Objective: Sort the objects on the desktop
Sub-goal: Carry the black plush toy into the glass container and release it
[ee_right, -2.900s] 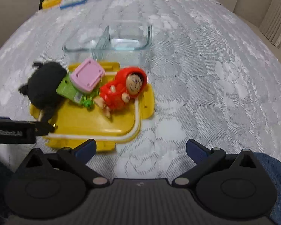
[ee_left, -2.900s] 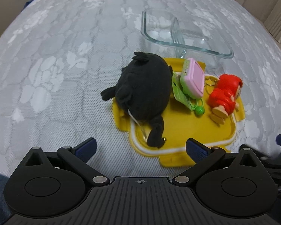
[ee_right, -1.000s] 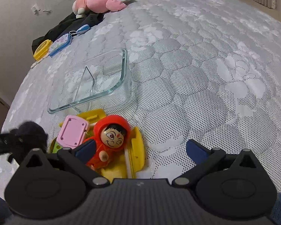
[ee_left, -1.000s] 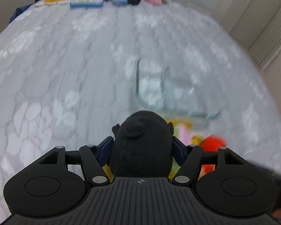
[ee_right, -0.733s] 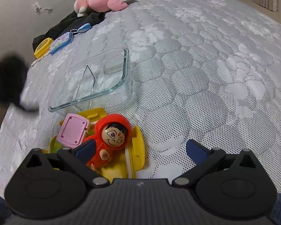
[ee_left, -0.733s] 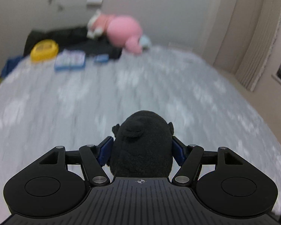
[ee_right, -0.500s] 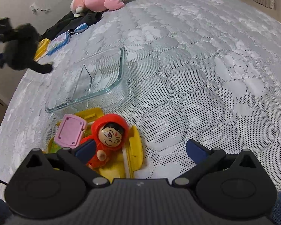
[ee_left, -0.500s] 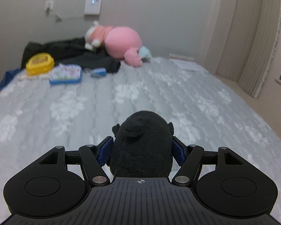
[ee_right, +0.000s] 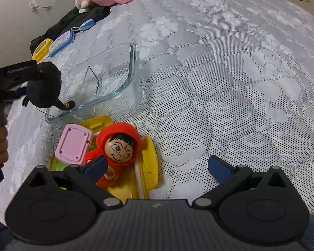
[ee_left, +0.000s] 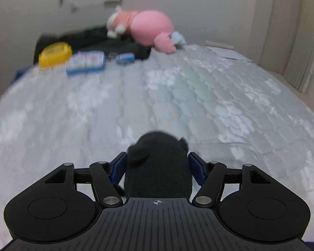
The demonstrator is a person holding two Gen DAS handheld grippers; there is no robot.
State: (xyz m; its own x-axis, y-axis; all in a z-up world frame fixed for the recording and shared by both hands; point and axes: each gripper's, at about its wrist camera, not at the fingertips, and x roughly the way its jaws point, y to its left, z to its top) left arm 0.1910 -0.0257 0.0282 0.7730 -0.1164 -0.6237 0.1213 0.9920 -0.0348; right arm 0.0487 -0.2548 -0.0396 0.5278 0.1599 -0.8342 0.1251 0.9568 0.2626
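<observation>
Presently, the black plush toy (ee_left: 158, 167) is seen clamped between the 2 blue-padded fingers of the left gripper (ee_left: 157, 166), which is closed firmly on it. From the right wrist view, the toy is held above the bed surface, over the near left corner of the clear glass container (ee_right: 123, 87), with a dangling limb hanging at the container's rim; whether it touches the glass cannot be determined. The container is divided into 2 compartments by a glass partition, and both are seen without contents. The right gripper (ee_right: 157, 165) is held with its fingers spread wide, gripping nothing, just above the yellow lid (ee_right: 150, 163). On that lid are observed a red-hooded doll (ee_right: 117, 146), lying face up, and a pink square item (ee_right: 74, 142) just beside it on the left. At the far end of the quilted bedspread (ee_right: 219, 83), a pink stuffed animal (ee_left: 148, 29) is noted against the wall.
</observation>
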